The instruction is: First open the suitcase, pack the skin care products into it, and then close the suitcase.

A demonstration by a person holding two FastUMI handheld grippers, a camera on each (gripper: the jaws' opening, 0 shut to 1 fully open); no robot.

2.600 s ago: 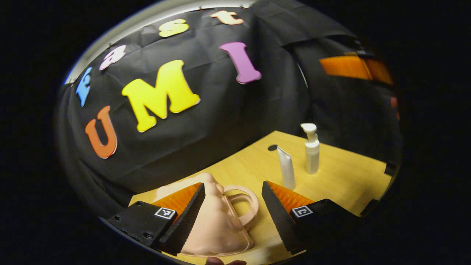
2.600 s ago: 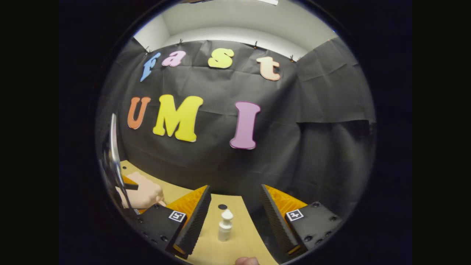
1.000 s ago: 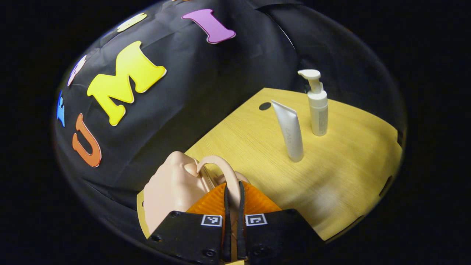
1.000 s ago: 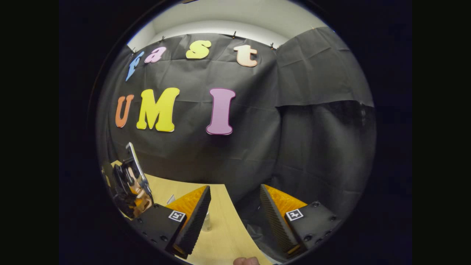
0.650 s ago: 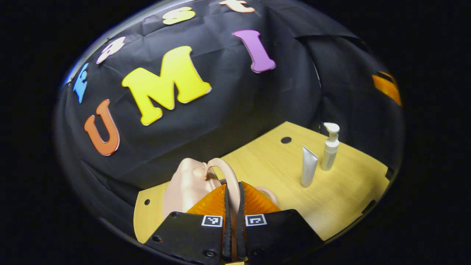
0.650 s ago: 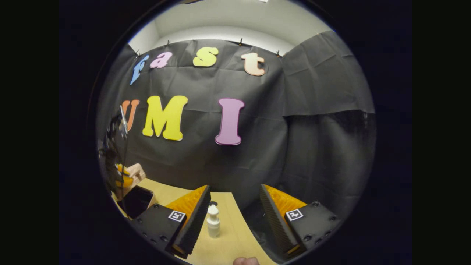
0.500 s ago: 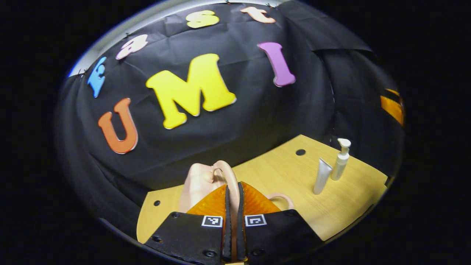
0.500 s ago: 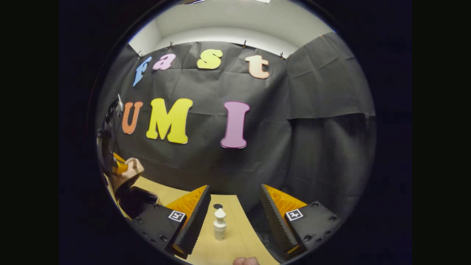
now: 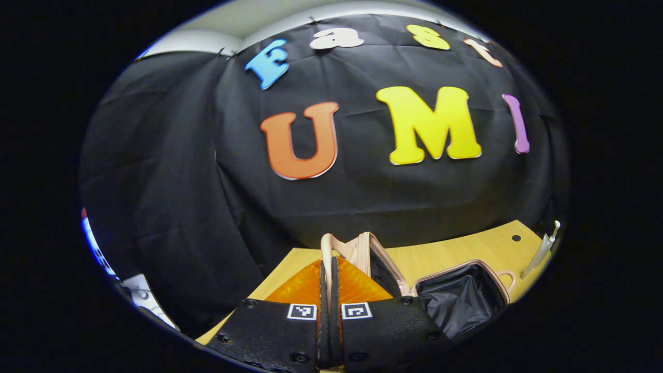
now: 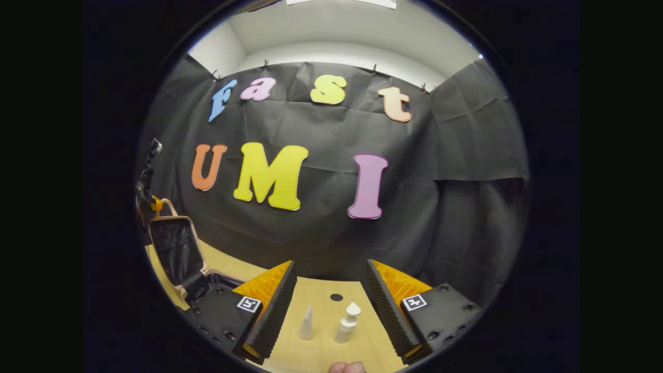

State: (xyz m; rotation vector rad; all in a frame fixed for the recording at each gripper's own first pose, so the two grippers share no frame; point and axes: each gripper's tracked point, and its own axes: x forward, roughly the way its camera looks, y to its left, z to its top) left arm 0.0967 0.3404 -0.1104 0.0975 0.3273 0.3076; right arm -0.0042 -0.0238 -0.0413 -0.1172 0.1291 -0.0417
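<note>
Two skin care products stand on the wooden table, and both sit ahead of the right gripper's wide-apart jaws, which hold nothing. Going left to right in the right gripper view: the left gripper is at the far left edge, holding the top handle of the raised lid of the pink suitcase. The lid stands roughly upright, showing its dark lining, and the suitcase's open base lies partly hidden behind the right gripper's left finger. Next comes the white tube, standing on its cap with its flat end up, then the white pump bottle, upright just beside it. A small dark hole in the table lies just behind them.

In the left gripper view, the left gripper's jaws are closed together on the lid's handle; to their right the open base shows its black lining, and the tube leans at the far right edge.

Opening looks done, so packing comes next. The right gripper is the nearer one, and free. Both products lie straight ahead between its fingers with their long axes vertical, so a level approach closing across the body suits either one. The suitcase lies to their left, so the carry goes leftward.
</note>
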